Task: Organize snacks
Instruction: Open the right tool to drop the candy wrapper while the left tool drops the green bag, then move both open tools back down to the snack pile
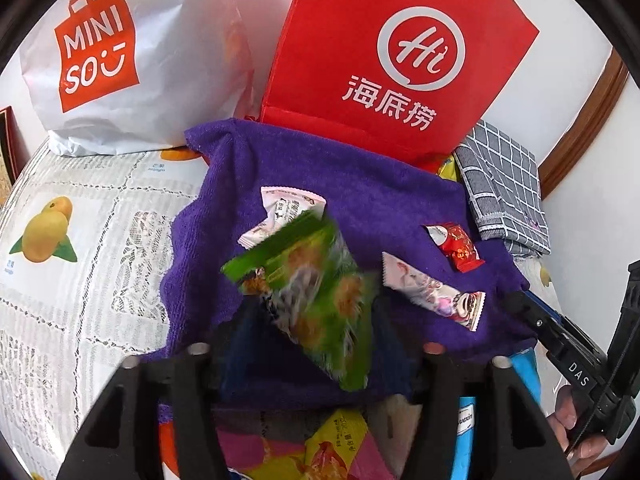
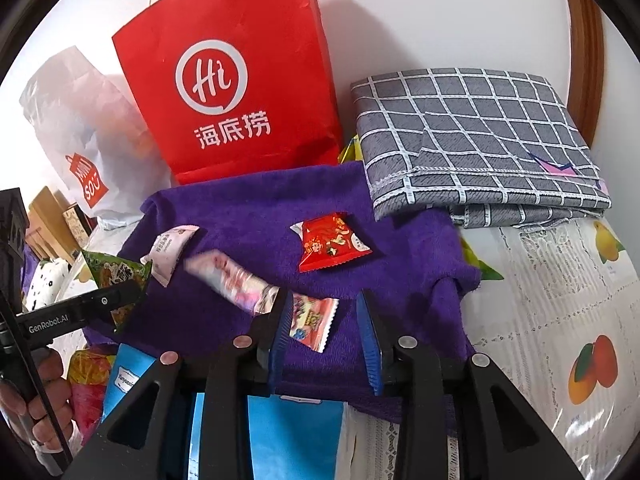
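A purple towel (image 1: 360,208) (image 2: 256,220) lies on the table with snacks on it. A green snack packet (image 1: 308,304) is blurred between my left gripper's (image 1: 312,312) spread fingers, just above the towel; it also shows in the right wrist view (image 2: 116,276). A white packet (image 1: 280,216) (image 2: 170,250), a red packet (image 1: 456,246) (image 2: 332,246) and a pink-white packet (image 1: 432,290) (image 2: 236,282) lie on the towel. My right gripper (image 2: 324,320) is open, empty, over the towel beside the pink-white packet's end (image 2: 312,318).
A red Haidilao bag (image 1: 400,60) (image 2: 228,80) and a white Miniso bag (image 1: 104,64) (image 2: 80,148) stand behind the towel. A folded grey checked cloth (image 1: 504,184) (image 2: 472,136) lies to the right. More packets, blue (image 2: 280,432) and yellow-pink (image 1: 320,452), lie near the front.
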Demonstrator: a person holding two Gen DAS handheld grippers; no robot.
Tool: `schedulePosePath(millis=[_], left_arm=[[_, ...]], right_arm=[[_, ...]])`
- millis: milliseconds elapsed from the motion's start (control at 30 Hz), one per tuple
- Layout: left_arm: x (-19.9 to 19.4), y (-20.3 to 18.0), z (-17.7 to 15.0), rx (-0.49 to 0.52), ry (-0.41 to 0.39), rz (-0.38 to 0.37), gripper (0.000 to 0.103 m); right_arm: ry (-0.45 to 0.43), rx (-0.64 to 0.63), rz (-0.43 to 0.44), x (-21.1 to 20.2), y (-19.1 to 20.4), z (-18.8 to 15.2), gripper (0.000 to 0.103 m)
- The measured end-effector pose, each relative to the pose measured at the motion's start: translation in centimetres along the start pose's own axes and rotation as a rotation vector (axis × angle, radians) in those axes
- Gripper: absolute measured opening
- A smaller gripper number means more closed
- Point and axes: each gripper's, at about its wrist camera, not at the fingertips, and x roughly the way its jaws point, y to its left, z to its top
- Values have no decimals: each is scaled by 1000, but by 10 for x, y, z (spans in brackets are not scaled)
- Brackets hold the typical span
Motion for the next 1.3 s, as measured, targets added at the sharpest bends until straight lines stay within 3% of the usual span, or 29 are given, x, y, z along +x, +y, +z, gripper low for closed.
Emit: schedulePosePath(millis=[300, 533, 700, 1000, 1167, 1300], left_arm=[[-5, -6, -1, 18, -15, -3, 67], [-24, -7, -3, 36, -28, -87, 67], [-44, -11, -6, 36, -46, -96, 67], [-78, -12, -37, 83, -40, -19, 67], [-87, 2, -59, 71, -20, 35, 67], [-94, 16, -80, 53, -2, 69, 67]], right_arm=[[-11, 1, 5, -3, 1, 1, 33], [-44, -29, 8, -13, 9, 0, 33], [-85, -33, 35, -32, 17, 0, 33], [-127, -16, 116, -88, 26, -30, 33], [-94, -12, 135, -113, 28, -56, 34], [-48, -37, 136, -125, 31, -88, 43]])
